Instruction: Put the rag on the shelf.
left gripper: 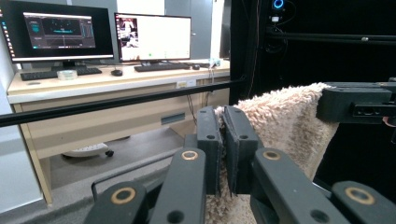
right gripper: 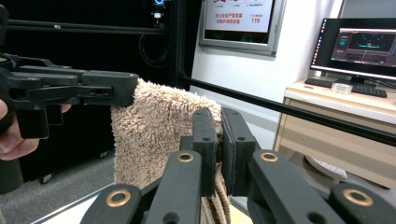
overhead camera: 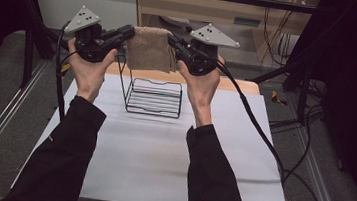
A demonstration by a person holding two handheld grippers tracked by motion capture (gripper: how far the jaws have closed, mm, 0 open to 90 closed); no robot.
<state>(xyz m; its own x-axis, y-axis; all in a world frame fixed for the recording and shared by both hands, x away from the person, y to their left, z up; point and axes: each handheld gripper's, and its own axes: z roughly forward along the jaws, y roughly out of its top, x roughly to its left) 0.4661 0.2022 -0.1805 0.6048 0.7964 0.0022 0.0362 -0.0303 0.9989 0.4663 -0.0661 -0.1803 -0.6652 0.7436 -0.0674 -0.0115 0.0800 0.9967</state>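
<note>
On the left, the left gripper [overhead camera: 129, 33] is clamped on the top left corner of a tan towel [overhead camera: 149, 48], which hangs folded in the air between both hands. In the left gripper view its jaws pinch the fluffy cloth [left gripper: 280, 121] tightly. Below the towel, toward the far side of the white table [overhead camera: 160, 159], stands a black wire rack [overhead camera: 154, 97]; the towel's lower edge seems to hang clear of it, though the angle makes that uncertain. On the right, the right gripper [overhead camera: 172, 41] grips the towel's other top corner.
</note>
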